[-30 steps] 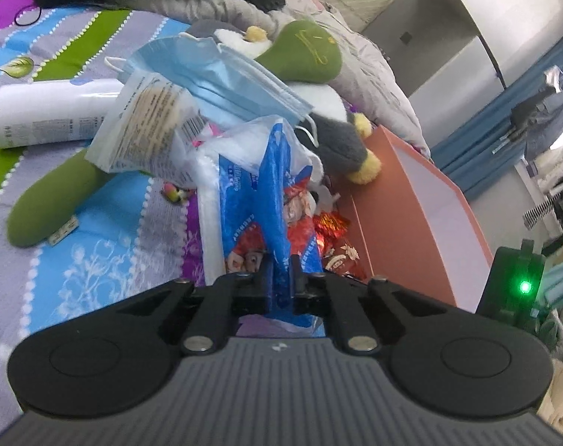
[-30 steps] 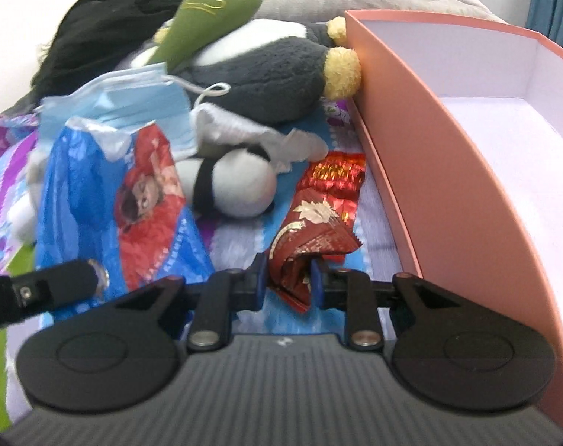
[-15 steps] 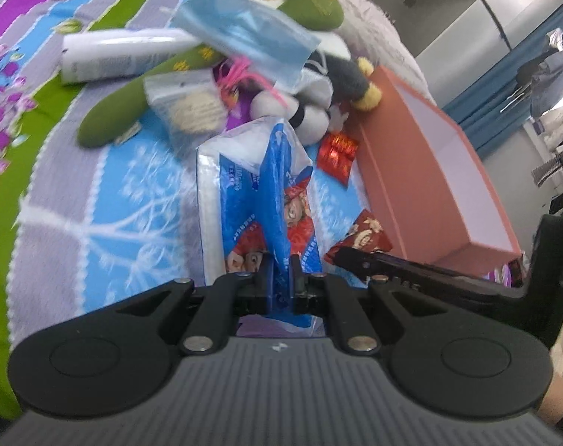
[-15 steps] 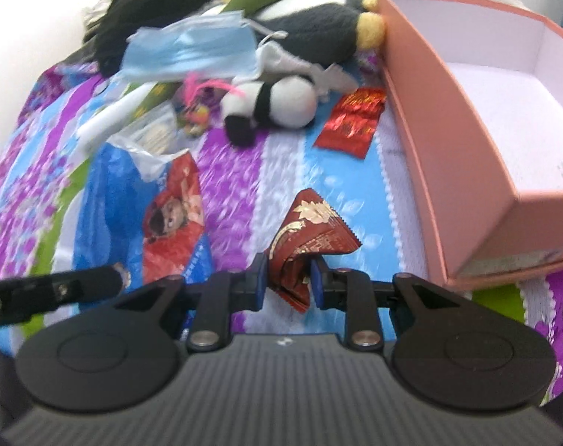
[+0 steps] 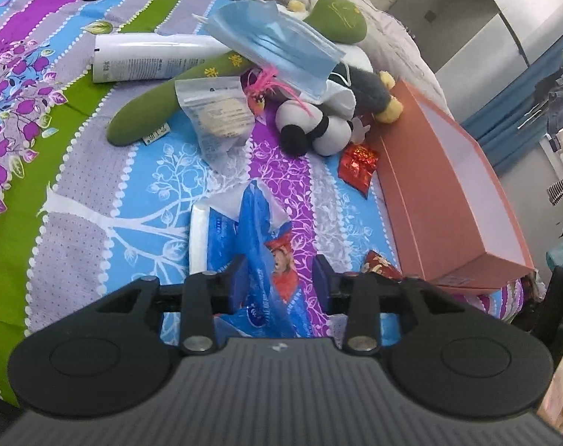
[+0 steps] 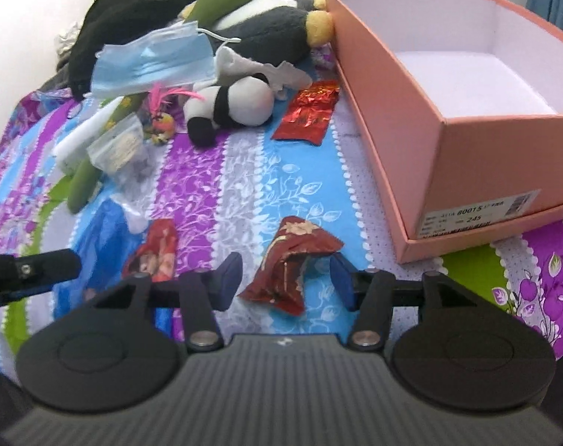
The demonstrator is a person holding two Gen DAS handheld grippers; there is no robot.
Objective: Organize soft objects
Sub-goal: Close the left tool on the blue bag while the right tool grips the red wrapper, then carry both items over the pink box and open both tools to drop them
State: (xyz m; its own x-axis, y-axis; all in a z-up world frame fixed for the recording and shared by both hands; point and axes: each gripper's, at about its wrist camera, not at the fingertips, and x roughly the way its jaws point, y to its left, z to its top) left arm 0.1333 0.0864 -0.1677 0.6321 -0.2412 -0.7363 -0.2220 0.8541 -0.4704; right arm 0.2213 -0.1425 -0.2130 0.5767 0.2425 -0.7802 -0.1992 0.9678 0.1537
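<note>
A blue tissue pack point(image 5: 259, 238) with a red cartoon print lies on the bedspread between the fingers of my left gripper point(image 5: 277, 278). Its jaws are opening and the pads stand clear of the pack. A crumpled dark red snack packet point(image 6: 292, 260) lies on the bedspread between the fingers of my right gripper point(image 6: 285, 280), whose jaws are also opening, pads apart from it. The two grippers are side by side: the left one's finger point(image 6: 32, 267) shows at the left edge of the right wrist view. An empty pink box point(image 6: 393, 111) stands to the right.
Further back lies a heap: a blue face mask point(image 5: 277, 48), a green plush point(image 5: 341, 18), a panda plush point(image 5: 315, 130), a grey plush point(image 6: 266, 29), a clear bag point(image 5: 216, 111), a white tube point(image 5: 151, 57) and a red foil packet point(image 6: 307, 111). Black clothing point(image 6: 125, 11) sits behind.
Both grippers have drawn back from the heap toward the near part of the bed. Both have opened, letting the blue tissue pack and the dark red packet drop onto the bedspread.
</note>
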